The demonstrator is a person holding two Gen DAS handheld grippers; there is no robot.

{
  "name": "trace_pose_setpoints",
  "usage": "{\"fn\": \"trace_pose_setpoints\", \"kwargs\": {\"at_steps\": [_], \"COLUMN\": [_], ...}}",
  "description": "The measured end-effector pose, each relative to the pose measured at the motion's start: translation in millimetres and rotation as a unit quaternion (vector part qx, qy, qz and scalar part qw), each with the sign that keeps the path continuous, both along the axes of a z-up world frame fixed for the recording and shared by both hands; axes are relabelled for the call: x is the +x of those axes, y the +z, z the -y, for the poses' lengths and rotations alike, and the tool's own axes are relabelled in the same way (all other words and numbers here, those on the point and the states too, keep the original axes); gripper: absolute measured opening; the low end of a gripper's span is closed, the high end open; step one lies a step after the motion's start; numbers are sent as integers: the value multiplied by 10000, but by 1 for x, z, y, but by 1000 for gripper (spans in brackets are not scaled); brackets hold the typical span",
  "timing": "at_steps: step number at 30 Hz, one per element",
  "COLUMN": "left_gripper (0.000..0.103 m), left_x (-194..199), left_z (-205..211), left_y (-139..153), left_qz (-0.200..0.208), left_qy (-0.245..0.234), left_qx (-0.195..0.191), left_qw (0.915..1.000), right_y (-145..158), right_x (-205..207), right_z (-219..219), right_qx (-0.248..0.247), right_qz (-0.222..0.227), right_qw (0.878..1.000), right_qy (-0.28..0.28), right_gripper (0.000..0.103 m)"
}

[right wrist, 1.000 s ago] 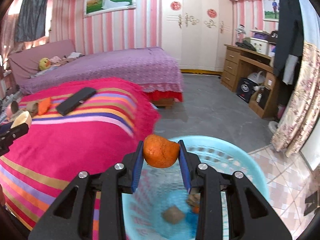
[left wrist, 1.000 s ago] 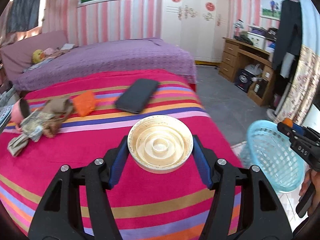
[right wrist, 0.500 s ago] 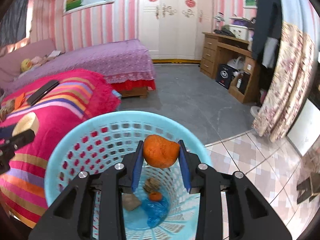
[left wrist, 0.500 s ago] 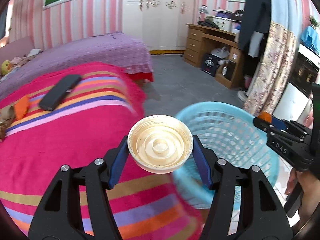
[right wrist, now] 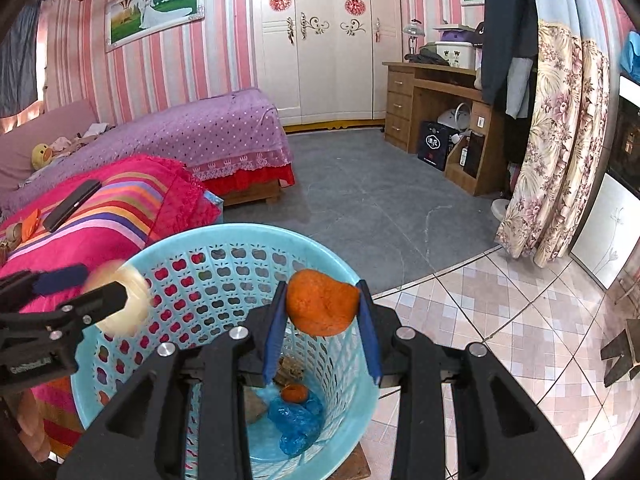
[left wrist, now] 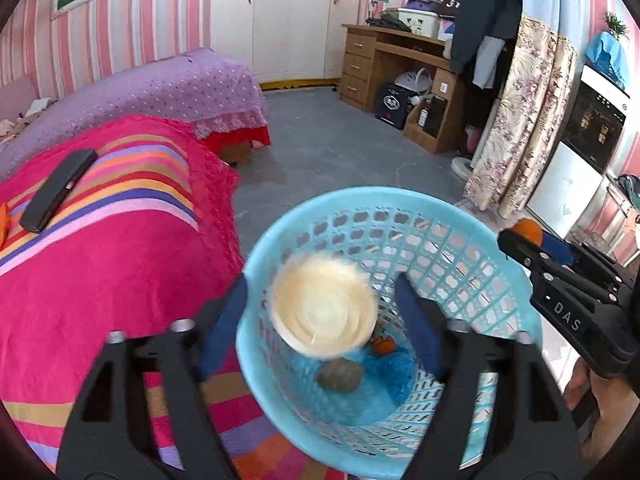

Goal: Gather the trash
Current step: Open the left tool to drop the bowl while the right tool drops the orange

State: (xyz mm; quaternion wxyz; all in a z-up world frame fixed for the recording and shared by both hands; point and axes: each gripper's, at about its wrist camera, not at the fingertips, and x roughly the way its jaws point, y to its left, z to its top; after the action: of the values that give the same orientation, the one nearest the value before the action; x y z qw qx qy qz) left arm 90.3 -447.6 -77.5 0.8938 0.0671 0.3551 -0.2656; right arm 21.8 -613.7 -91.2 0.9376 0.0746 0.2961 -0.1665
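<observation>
Left tool point(left wrist: 320, 312): jaws opening, cream lid point(left wrist: 324, 306) dropping free between them.
Right tool point(right wrist: 322, 312): clamped on orange peel point(right wrist: 322, 302).
Basket point(right wrist: 248, 236): directly below both tools.

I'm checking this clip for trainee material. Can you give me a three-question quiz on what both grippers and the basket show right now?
1. True or false: the right gripper holds an orange peel over the blue basket.
2. What is the cream lid doing? A) lying on the striped bed B) clamped tight C) blurred, loose between the left gripper's opening jaws, above the basket
3. Fill in: the dark flat case lies on the ____.

Key: 1 true; 2 C; 3 the striped blanket on the bed.
</observation>
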Motion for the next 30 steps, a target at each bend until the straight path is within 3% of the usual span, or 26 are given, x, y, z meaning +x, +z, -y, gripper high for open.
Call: {"fn": "trace_pose_setpoints", "kwargs": {"at_steps": [13, 16, 17, 19, 21, 26, 30], "left_gripper": [93, 93, 93, 94, 94, 95, 95], "left_x": [0, 0, 0, -1, 0, 2, 3], "left_z": [-56, -70, -74, -83, -96, -124, -154], "left_y": [15, 20, 21, 26, 31, 39, 50], "left_qz": [226, 263, 292, 341, 351, 425, 537], "left_qy": [417, 481, 492, 555, 619, 727, 876], "left_qx": [21, 14, 19, 34, -1, -28, -18], "left_qw": [9989, 9985, 9984, 9979, 9975, 9964, 9947], "right_y": [-5, -3, -1, 2, 5, 15, 30], "right_x": [15, 21, 22, 23, 25, 28, 32], "right_z": [-8, -17, -19, -24, -31, -50, -73], "right_qx": [150, 59, 49, 9, -68, -152, -201], "right_qz": [-59, -120, -99, -83, -107, -56, 112], "right_qw": [9998, 9999, 9999, 9999, 9999, 9999, 9997], "right_qy": [88, 93, 89, 55, -27, -35, -32], "right_gripper": [35, 56, 67, 72, 84, 95, 98]}}
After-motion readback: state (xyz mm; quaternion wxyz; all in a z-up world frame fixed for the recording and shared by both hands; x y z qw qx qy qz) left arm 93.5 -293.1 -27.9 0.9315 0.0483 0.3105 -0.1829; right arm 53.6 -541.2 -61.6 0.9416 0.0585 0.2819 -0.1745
